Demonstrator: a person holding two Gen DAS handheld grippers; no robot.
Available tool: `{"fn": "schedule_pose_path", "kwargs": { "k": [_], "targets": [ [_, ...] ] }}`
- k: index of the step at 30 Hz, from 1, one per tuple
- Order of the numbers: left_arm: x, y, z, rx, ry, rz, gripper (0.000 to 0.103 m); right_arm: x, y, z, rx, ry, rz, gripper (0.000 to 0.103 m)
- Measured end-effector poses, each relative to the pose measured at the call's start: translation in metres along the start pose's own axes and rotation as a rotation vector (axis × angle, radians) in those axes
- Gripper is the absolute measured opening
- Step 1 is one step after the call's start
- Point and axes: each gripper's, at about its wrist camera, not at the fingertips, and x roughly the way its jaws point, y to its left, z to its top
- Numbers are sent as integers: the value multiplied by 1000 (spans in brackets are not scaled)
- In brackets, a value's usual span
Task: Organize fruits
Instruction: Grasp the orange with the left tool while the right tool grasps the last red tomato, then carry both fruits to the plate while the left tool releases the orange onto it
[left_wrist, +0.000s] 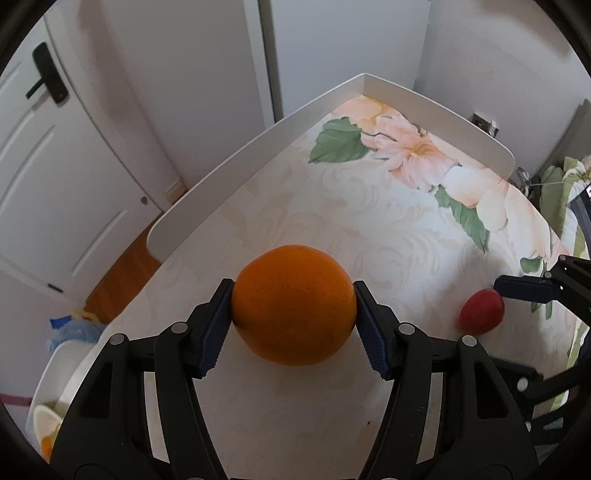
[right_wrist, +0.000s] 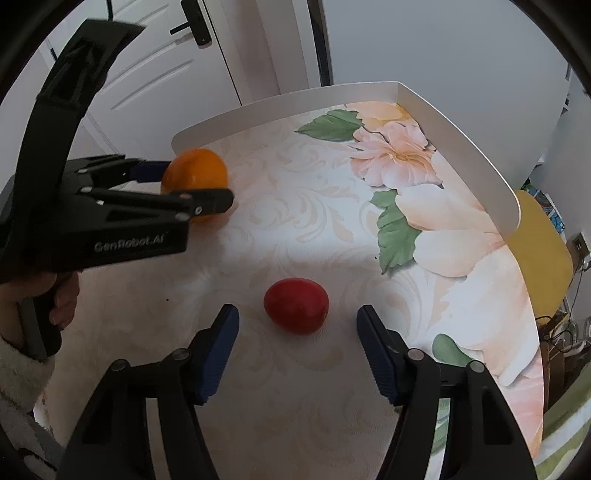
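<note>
On the flowered tabletop (right_wrist: 295, 192) I have the left gripper (left_wrist: 293, 306) clamped across the orange (left_wrist: 293, 304), firm, round and slippery, while my right gripper (right_wrist: 295, 345) stands unclenched around the small, softer red fruit (right_wrist: 296, 305), untouched.

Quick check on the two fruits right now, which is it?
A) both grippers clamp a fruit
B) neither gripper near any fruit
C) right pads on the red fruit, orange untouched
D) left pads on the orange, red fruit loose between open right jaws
D: the left gripper has both pads pressed on the orange, while the red fruit sits on the floral tabletop with clear gaps to either pad of the right gripper.
</note>
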Motion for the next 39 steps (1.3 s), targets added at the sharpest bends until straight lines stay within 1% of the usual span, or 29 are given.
{"fn": "schedule_pose_path", "kwargs": {
  "k": [3,7,8,9,10,13,15,19,26,34,39],
  "targets": [
    [-3,2,-5,-17,5,9,67,1,1,1,-17,-5,4,53],
    [-8,2,-13,-38,7,19,67,4,2,3,-22,-12,1,48],
    [-9,2,-15,-42,6,23,67,5,2,3,-23,-14,-7,44],
    [-10,2,-17,-48,6,27,67,5,3,3,-26,-18,-15,37],
    [-12,2,-19,-53,6,29,67,5,3,4,-29,-19,-18,33],
    [-21,2,-26,-77,0,36,67,3,3,4,-29,-26,-13,32],
    [-28,3,-29,-98,-7,38,67,-2,4,4,-37,-40,5,32],
    [-44,3,-35,-129,-20,60,67,-11,9,6,-65,-53,22,32],
    [-94,7,-46,-203,-78,95,67,-37,24,16,-121,-78,76,32],
    [-150,17,-66,-300,-144,154,67,-69,59,31,-223,-101,148,32],
    [-189,33,-94,-388,-175,214,67,-84,91,40,-307,-100,218,32]
  ]
}}
